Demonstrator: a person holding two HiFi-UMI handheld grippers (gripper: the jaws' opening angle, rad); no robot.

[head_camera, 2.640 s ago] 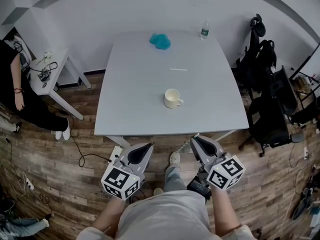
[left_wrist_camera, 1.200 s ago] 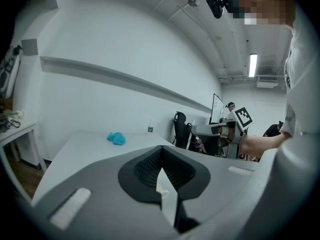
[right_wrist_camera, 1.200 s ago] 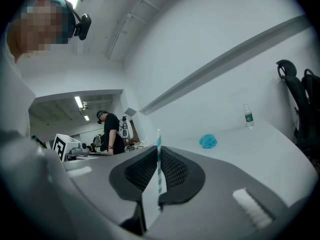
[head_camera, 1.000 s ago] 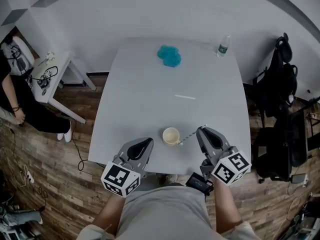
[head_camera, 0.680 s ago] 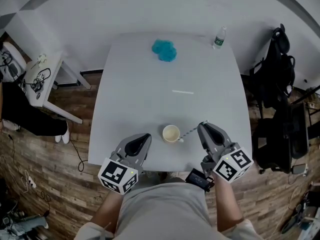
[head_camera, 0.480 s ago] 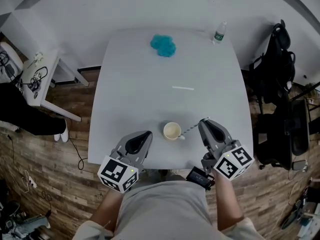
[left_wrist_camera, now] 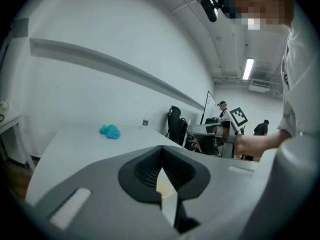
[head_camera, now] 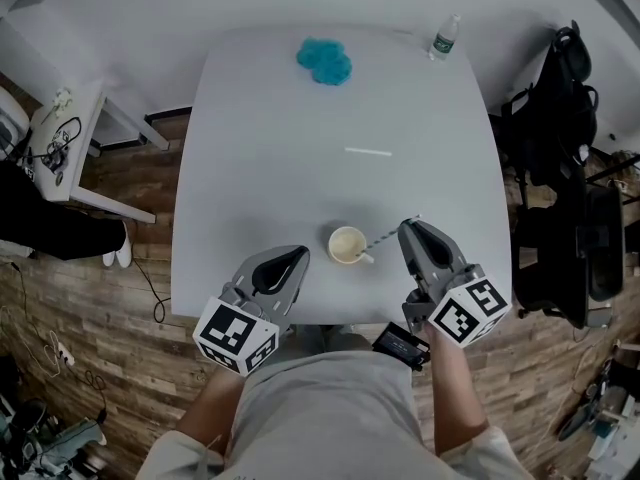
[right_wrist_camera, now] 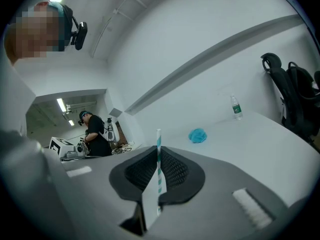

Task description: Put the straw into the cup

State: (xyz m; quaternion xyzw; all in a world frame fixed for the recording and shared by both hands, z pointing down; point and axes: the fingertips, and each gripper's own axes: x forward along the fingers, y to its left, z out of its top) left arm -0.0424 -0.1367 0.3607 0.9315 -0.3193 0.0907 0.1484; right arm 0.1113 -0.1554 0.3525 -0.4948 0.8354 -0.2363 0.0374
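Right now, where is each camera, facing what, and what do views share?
Head view: on the head, steeply down at table, cup, left gripper, right gripper; torso, forearms show.
Left gripper view: along its shut jaws toward the cup; person's right hand shows.
Right gripper view: along jaws clamping the straw, toward the wall.
Shared: blue cloth, bottle in all three.

Before me I see a pale grey table (head_camera: 280, 148). A fluffy blue cloth (head_camera: 324, 60) lies near its far edge, and a water bottle (head_camera: 446, 36) stands upright at the far right corner. To the left is a small white side table (head_camera: 75, 158), and to the right are black chairs (head_camera: 555, 258) on the wooden floor (head_camera: 100, 318).
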